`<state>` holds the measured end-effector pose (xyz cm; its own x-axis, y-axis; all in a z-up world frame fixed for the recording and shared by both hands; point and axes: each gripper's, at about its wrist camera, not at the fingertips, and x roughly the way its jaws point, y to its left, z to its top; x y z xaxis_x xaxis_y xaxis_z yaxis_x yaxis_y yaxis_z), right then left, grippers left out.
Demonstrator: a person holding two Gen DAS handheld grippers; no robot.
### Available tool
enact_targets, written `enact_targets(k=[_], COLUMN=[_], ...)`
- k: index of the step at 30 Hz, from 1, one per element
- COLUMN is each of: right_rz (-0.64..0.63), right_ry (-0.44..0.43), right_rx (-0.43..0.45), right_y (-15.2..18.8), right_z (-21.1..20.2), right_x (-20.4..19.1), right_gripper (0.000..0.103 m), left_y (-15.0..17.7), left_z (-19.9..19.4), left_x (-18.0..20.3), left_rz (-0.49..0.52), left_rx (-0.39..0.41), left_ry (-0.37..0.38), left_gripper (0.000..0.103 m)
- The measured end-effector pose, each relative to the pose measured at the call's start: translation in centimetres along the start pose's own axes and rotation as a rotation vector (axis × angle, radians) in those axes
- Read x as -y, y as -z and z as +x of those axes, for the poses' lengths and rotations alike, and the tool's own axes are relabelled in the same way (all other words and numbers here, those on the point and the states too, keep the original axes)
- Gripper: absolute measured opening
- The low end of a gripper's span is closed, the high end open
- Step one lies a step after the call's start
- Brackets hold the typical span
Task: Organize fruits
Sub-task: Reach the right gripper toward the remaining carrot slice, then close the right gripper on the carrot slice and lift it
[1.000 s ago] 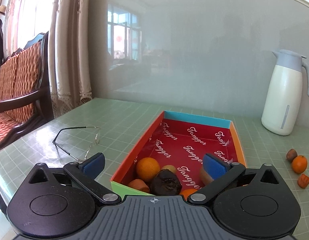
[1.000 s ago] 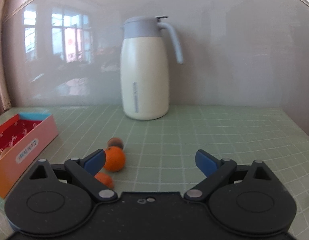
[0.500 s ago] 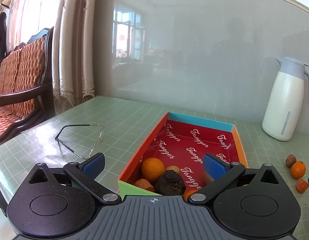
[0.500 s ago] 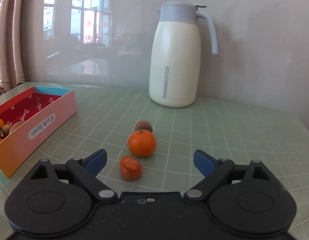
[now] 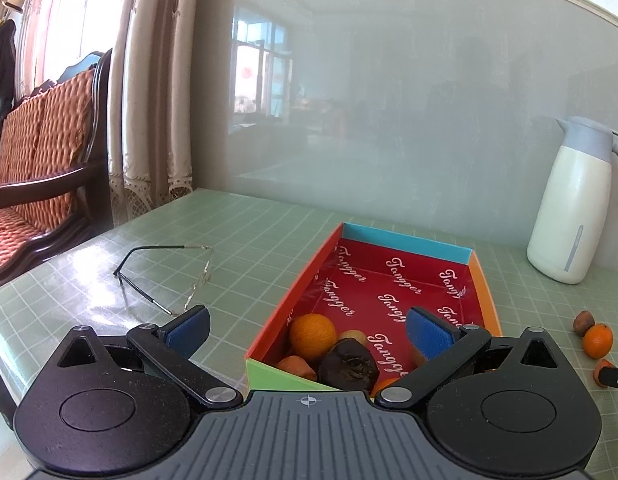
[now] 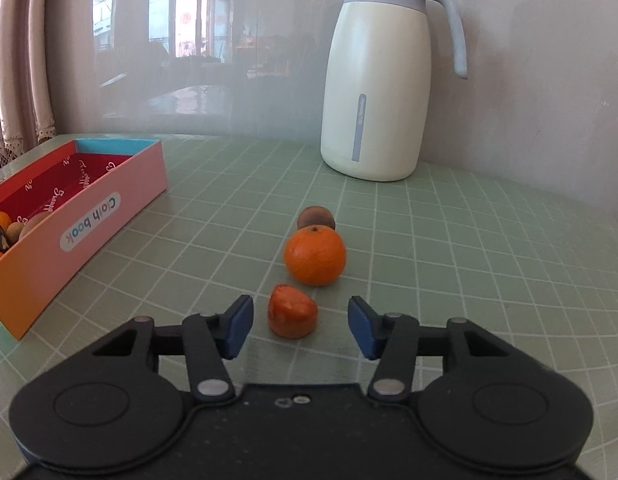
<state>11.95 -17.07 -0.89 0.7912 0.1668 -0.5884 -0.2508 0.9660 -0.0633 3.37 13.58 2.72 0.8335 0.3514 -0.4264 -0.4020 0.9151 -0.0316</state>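
Note:
A red-lined box (image 5: 479, 276) (image 6: 93, 216) holds several fruits at its near end, among them an orange (image 5: 312, 335) and a dark wrinkled fruit (image 5: 348, 364). My left gripper (image 5: 307, 328) is open and empty above that end. On the table lie a small orange-red fruit (image 6: 292, 311), an orange (image 6: 315, 256) and a brown fruit (image 6: 316, 218) in a row; they also show at the right edge of the left wrist view (image 5: 597, 340). My right gripper (image 6: 297, 326) is open, its blue pads either side of the small orange-red fruit, apart from it.
A white jug (image 6: 383, 76) (image 5: 573, 204) stands at the back by the wall. Folded glasses (image 5: 165, 276) lie left of the box. A wooden chair (image 5: 41, 176) stands past the table's left edge. The green grid table (image 6: 469, 260) runs to the right.
My right gripper has moved forward and down to the loose fruits, and its jaws have narrowed around the small orange-red fruit. My left gripper has risen slightly and stays open.

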Motion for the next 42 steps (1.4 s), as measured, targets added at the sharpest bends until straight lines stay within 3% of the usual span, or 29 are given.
enact_targets(k=[5, 11, 14, 42], right_rz=[0.004, 0.011, 0.015, 0.036], right_ry=[0.000, -0.003, 0.010, -0.052], right_rx=[-0.014, -0.030, -0.035, 0.070], right_y=[-0.1, -0.1, -0.1, -2.2], right_z=[0.6, 1.1, 1.2, -0.7], right_x=[-0.3, -0.6, -0.5, -3.3], right_gripper=[0.039, 0.039, 0.028, 0.028], left_y=[0.0, 0.0, -0.1, 0.3], left_z=[-0.1, 0.1, 0.2, 0.2], left_x=[0.0, -0.5, -0.7, -1.5], left_rz=[0.005, -0.004, -0.008, 0.006], left_rx=[-0.003, -0.008, -0.009, -0.019], left_ry=[0.000, -0.007, -0.004, -0.016], left_gripper=[0.103, 0.103, 0.103, 0.103])
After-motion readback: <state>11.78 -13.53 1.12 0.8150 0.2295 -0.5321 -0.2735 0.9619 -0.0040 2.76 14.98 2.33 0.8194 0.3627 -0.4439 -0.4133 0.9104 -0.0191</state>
